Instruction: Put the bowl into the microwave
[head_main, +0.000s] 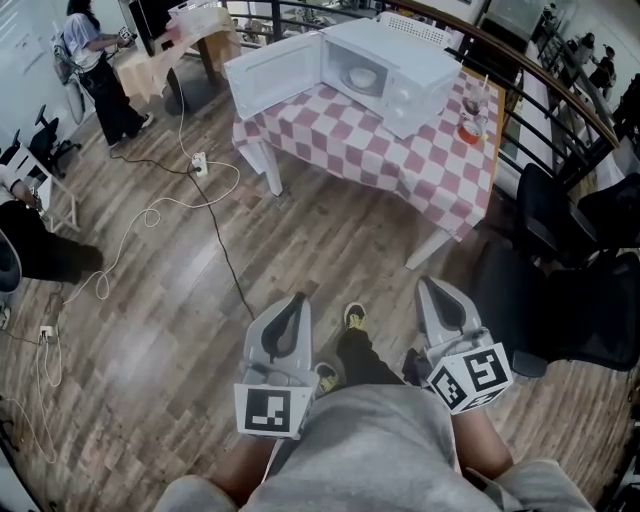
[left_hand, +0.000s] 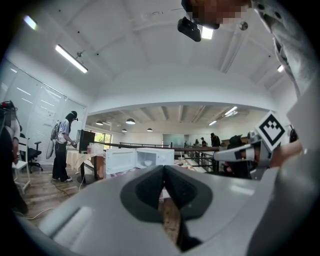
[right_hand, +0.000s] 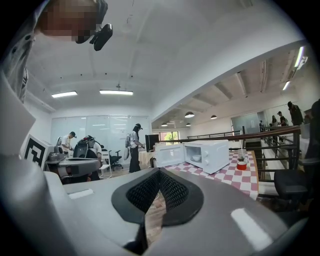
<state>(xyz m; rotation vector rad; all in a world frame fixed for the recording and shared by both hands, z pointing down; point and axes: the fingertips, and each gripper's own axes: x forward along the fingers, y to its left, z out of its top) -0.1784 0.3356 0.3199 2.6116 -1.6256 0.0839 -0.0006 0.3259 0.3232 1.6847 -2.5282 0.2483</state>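
The white microwave (head_main: 400, 75) stands on a red-and-white checked table (head_main: 400, 160) with its door (head_main: 272, 75) swung open to the left. A white bowl (head_main: 362, 77) sits inside its cavity. Both grippers are held low by the person's waist, far from the table. My left gripper (head_main: 296, 300) is shut and holds nothing, and so is my right gripper (head_main: 428, 285). In the left gripper view the jaws (left_hand: 163, 167) meet, with the microwave (left_hand: 150, 160) small beyond them. The right gripper view shows its closed tips (right_hand: 159, 171), the microwave (right_hand: 210, 156) and the bowl (right_hand: 196, 158).
Wooden floor lies between me and the table, crossed by cables (head_main: 150, 215) and a power strip (head_main: 199, 163). A red-based glass (head_main: 472, 125) stands on the table's right end. Black chairs (head_main: 560, 290) and a railing (head_main: 540, 70) are at the right. A person (head_main: 95, 60) stands by a far table (head_main: 170, 55).
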